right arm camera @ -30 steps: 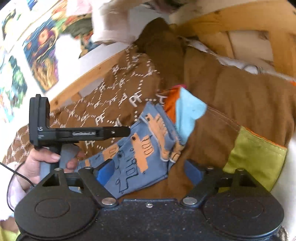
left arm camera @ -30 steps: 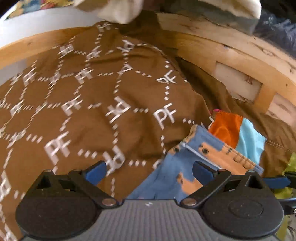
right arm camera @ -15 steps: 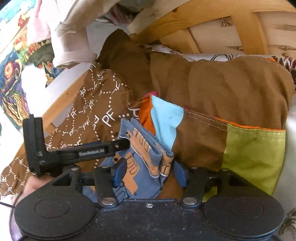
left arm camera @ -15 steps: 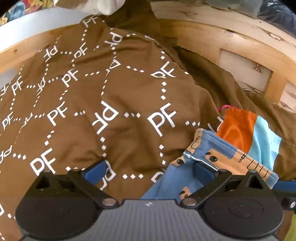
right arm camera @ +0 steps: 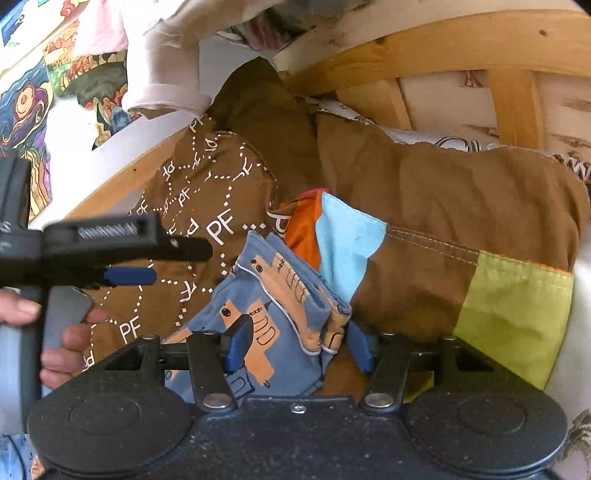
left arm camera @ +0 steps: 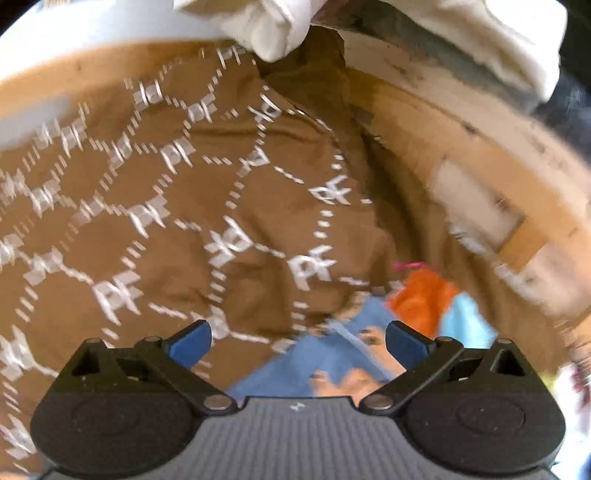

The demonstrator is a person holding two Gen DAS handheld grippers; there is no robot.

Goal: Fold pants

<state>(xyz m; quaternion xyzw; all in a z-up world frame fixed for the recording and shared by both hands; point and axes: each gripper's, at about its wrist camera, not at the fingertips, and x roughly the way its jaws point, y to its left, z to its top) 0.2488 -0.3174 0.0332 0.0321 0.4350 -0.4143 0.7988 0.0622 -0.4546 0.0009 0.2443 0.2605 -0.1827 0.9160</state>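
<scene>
Blue pants [right arm camera: 273, 317] with orange print sit bunched on the brown PF-print blanket [left arm camera: 155, 229], low centre in my right wrist view, at 5 o'clock in the blurred left one [left arm camera: 325, 354].

My right gripper [right arm camera: 299, 349] has its blue pads partly closed around the folded pants edge; left pad [right arm camera: 238, 345] lies on the cloth, the other sits at the white-piped hem. Looks like a grip, not fully clamped flat.

My left gripper [left arm camera: 295, 343] is wide open, nothing between the pads, hovering over the blanket with the pants just at its right pad [left arm camera: 404, 343]. From the right view it shows at 9 o'clock [right arm camera: 129, 275], held in a hand [right arm camera: 70, 336], apart from the pants.

Edges: wooden frame [right arm camera: 424, 55] curves along 12 to 3 o'clock, close behind the blanket. An orange-and-light-blue patch [right arm camera: 332, 236] touches the pants' far edge; a green patch [right arm camera: 513, 314] at 3 o'clock. Open blanket room lies toward 9–11 o'clock in the left view. White cloth [left arm camera: 273, 26] hangs at 12.
</scene>
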